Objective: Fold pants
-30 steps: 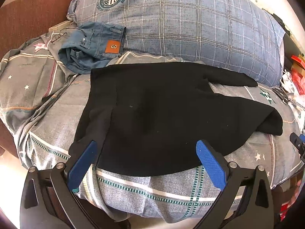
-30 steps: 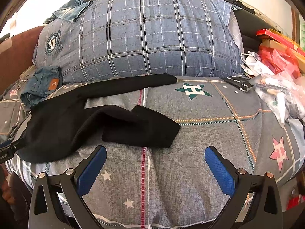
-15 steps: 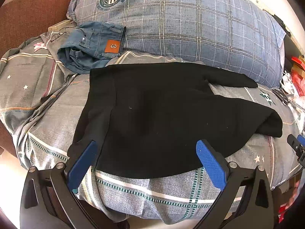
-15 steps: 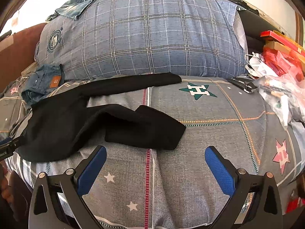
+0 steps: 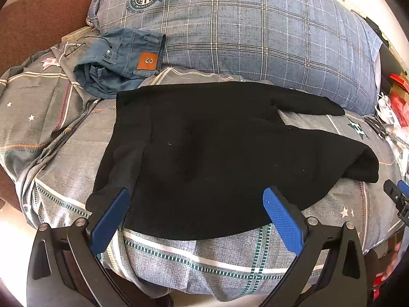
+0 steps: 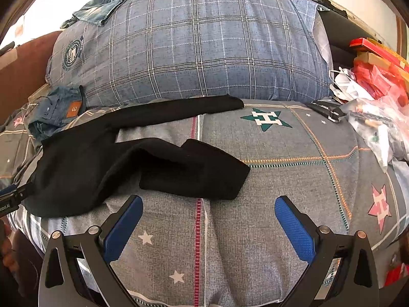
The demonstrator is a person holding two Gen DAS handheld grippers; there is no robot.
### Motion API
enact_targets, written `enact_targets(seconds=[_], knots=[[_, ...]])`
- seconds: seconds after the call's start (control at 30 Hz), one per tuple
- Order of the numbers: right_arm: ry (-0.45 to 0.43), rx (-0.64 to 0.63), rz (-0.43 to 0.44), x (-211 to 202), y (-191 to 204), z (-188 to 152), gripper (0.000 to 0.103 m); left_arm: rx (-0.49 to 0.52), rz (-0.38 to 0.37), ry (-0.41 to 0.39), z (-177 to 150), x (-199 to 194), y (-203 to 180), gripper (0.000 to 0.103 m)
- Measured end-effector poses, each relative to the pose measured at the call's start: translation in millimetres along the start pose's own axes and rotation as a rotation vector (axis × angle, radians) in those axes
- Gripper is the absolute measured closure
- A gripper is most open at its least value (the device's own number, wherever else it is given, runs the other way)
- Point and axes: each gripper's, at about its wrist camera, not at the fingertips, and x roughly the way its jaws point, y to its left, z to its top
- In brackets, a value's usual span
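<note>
The black pants [image 5: 217, 148] lie spread on a grey patterned quilt [image 5: 179, 261], waist to the left, two legs reaching right. In the right wrist view the pants [image 6: 107, 158] show one leg stretched along the pillow and the nearer leg folded back on itself. My left gripper [image 5: 195, 209] is open and empty, its fingers hovering over the pants' near edge. My right gripper [image 6: 208, 221] is open and empty, just in front of the folded leg end, over bare quilt [image 6: 294, 179].
A large blue plaid pillow [image 5: 255, 30] lies behind the pants. Folded blue jeans [image 5: 120, 66] sit at the back left. Plastic bags and red packets [image 6: 370, 97] pile at the right. A brown headboard [image 5: 38, 15] stands at the far left.
Both grippers have drifted slightly; the right one moved a little closer to the folded leg. The pants have not moved and both grippers stay open.
</note>
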Motion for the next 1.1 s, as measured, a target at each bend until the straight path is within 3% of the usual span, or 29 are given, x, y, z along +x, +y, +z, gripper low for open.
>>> enact_targets(seconds=[0.8, 0.87, 1.1], knots=[[0.007, 0.012, 0.011, 11.0, -11.6, 14.0, 0.000, 0.008, 0.010, 0.044, 6.2, 12.0, -8.0, 0.000], [0.013, 0.021, 0.021, 13.2, -17.5, 18.5, 0.000, 0.007, 0.005, 0.077, 9.8, 13.7, -6.3, 0.000], [0.089, 0.056, -0.002, 44.6, -57.3, 49.4, 0.000, -0.067, -0.115, 0.342, 14.5, 26.6, 16.6, 0.000]])
